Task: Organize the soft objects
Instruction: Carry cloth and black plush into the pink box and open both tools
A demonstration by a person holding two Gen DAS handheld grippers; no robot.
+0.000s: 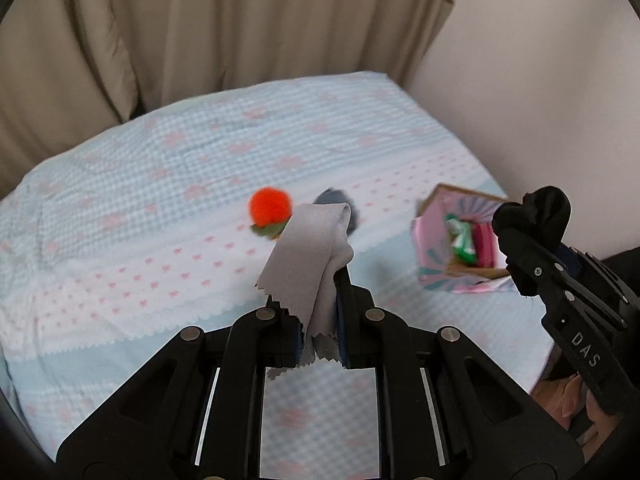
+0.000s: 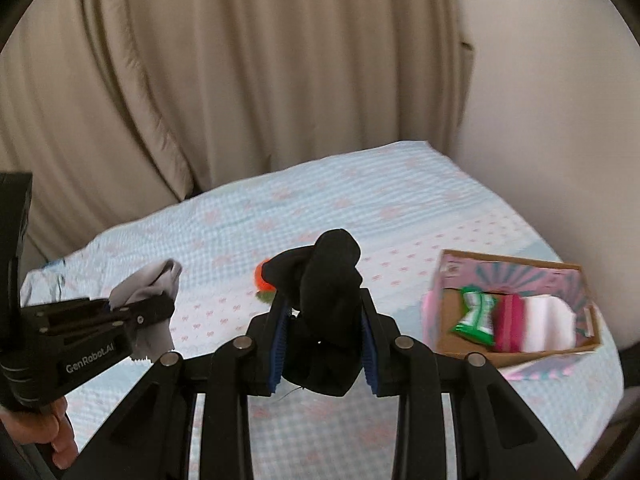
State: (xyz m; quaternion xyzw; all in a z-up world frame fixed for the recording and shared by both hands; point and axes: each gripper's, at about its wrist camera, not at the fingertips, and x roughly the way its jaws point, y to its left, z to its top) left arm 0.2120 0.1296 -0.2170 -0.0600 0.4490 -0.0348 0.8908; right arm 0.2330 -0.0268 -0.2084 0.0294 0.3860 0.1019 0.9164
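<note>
My left gripper [image 1: 316,280] is shut on a grey cloth [image 1: 308,256] with zigzag edges, held above the bed; it also shows at the left of the right wrist view [image 2: 154,306]. My right gripper [image 2: 326,304] is shut on a bundled black sock [image 2: 328,296], also seen at the right of the left wrist view [image 1: 536,216]. An open pink cardboard box [image 2: 452,268] lies on the bed to the right, holding a green-white item [image 2: 476,316], a pink cloth [image 2: 510,322] and a white cloth [image 2: 546,322].
An orange pom-pom toy [image 1: 270,210] with a green base and a dark blue-grey soft item [image 1: 330,198] lie mid-bed. The bed has a light blue and pink patterned cover [image 1: 160,184]. Beige curtains [image 2: 240,80] hang behind; a wall [image 1: 540,80] stands right.
</note>
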